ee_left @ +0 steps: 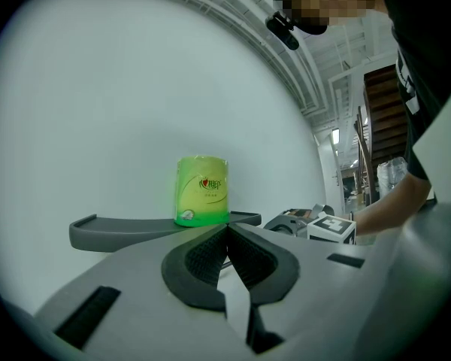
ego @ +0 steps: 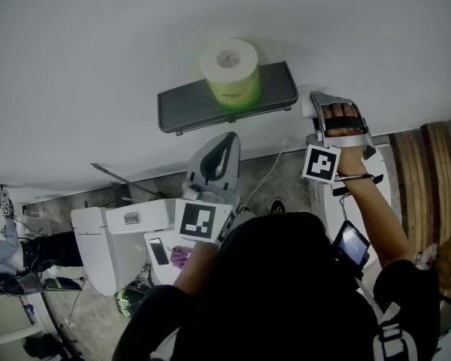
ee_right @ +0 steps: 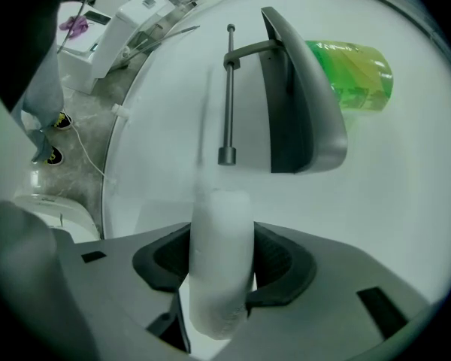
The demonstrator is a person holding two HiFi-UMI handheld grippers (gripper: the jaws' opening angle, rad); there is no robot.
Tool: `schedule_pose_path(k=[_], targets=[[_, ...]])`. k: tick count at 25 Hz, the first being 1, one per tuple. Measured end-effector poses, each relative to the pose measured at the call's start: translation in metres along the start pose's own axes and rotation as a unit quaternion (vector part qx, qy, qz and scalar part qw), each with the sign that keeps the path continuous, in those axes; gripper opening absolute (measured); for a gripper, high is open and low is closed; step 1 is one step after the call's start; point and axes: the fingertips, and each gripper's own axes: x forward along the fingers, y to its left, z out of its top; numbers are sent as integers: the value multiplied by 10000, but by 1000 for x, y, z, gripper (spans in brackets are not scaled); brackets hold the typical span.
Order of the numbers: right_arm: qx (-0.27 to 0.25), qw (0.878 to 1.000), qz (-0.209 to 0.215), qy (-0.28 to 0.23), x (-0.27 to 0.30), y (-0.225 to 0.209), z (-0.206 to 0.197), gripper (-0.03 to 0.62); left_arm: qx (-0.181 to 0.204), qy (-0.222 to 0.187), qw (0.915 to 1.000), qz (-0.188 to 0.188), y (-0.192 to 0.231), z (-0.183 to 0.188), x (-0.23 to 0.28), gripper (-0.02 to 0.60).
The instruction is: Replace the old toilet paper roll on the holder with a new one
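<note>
Progress stood about midway: the holder's bar (ee_right: 228,96) was bare, and the right gripper (ee_right: 224,239) was clamped on a pale, squashed tube just off the bar's free end, which I took for the old roll (ee_right: 218,292). The new roll (ego: 231,72), green-wrapped, stood upright on the holder's shelf (ego: 188,107), untouched. The left gripper (ee_left: 227,235), jaws together and empty, pointed toward the shelf's front edge. Bare wall lay beyond the bar's free end — open room for sliding.

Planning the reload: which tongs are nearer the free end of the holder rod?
Right. The right tongs, gripping a white roll, face the rod end-on, just ahead; the left tongs, shut, sit before the shelf.
</note>
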Motion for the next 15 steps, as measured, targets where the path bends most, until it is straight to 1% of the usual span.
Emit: schedule_pose_path(k=[3, 5, 7, 9, 10, 12, 14, 15], targets=[[-37, 9999, -141, -31, -9, -15, -10, 212, -3, -6, 10000, 20, -1, 1, -1, 23], [-172, 9989, -413, -129, -20, -34, -13, 212, -12, -11, 10000, 32, -1, 2, -2, 23], [-350, 9965, -644, -394, -36, -54, -8, 212, -17, -15, 10000, 38, -2, 2, -3, 23], [-535, 9921, -796, -811, -56, -71, 6, 212, -12, -16, 10000, 44, -2, 1, -3, 23], [-622, 9884, -909, -1049, -68, -80, 16, 212, -9, -19, 10000, 51, -2, 1, -4, 23], [-773, 9772, -1184, -1586, -94, -97, 38, 212, -6, -32, 10000, 82, -1, 1, -5, 23], [-811, 9620, -1415, -2191, -122, -112, 63, 212, -6, -32, 9999, 143, 1, 1, -7, 23], [-748, 9538, -1505, -2491, -136, -118, 75, 212, -9, -29, 9998, 179, 3, 1, -9, 23]])
